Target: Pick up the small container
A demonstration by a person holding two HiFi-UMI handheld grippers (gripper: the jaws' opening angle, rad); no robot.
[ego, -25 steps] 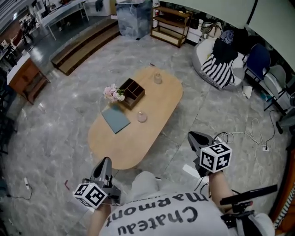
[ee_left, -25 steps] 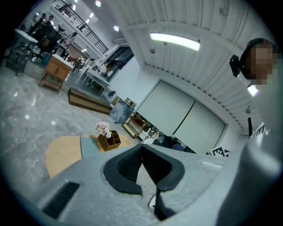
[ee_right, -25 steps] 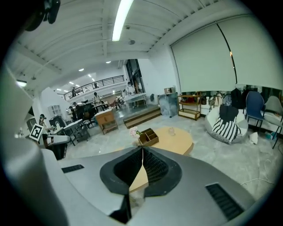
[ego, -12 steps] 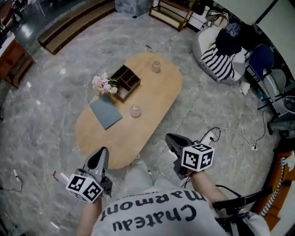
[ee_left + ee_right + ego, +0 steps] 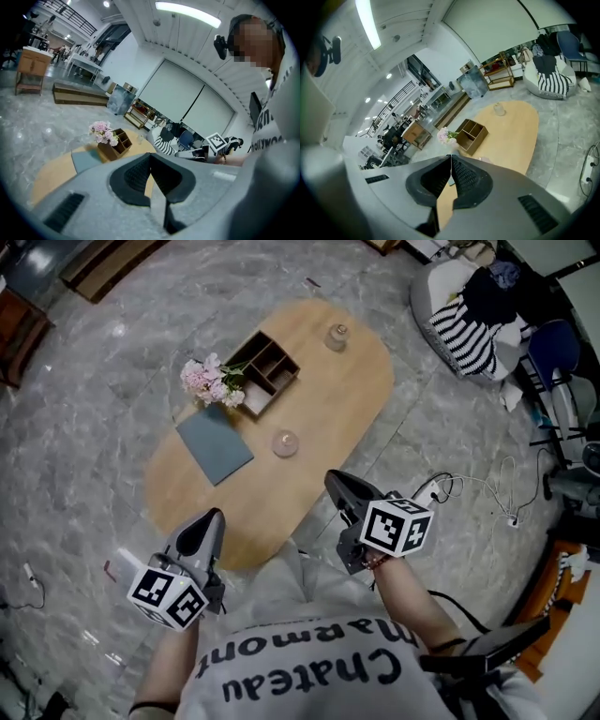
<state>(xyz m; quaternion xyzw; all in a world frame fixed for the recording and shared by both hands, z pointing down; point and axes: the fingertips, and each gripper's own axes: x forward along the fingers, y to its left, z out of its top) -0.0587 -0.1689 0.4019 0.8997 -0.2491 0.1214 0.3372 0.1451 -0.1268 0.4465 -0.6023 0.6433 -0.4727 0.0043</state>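
Note:
Two small glass containers stand on the oval wooden table (image 5: 347, 418): one (image 5: 285, 442) near the middle, another (image 5: 337, 336) at the far end, also in the right gripper view as a container (image 5: 499, 109). My left gripper (image 5: 210, 519) hangs at the table's near left edge, shut and empty. My right gripper (image 5: 331, 480) is over the near right edge, a little short of the middle container, jaws shut with nothing between them. In each gripper view the pads meet: left gripper (image 5: 150, 157), right gripper (image 5: 451, 158).
A wooden divided box (image 5: 264, 371) with pink flowers (image 5: 211, 381) beside it stands at the table's left side, and a grey-blue pad (image 5: 214, 442) lies in front of them. Cables (image 5: 478, 502) run on the marble floor to the right. A beanbag (image 5: 464, 329) sits far right.
Both grippers have come forward and up to the table's near edge. The right one has moved left, closer to the middle container. Both stay shut.

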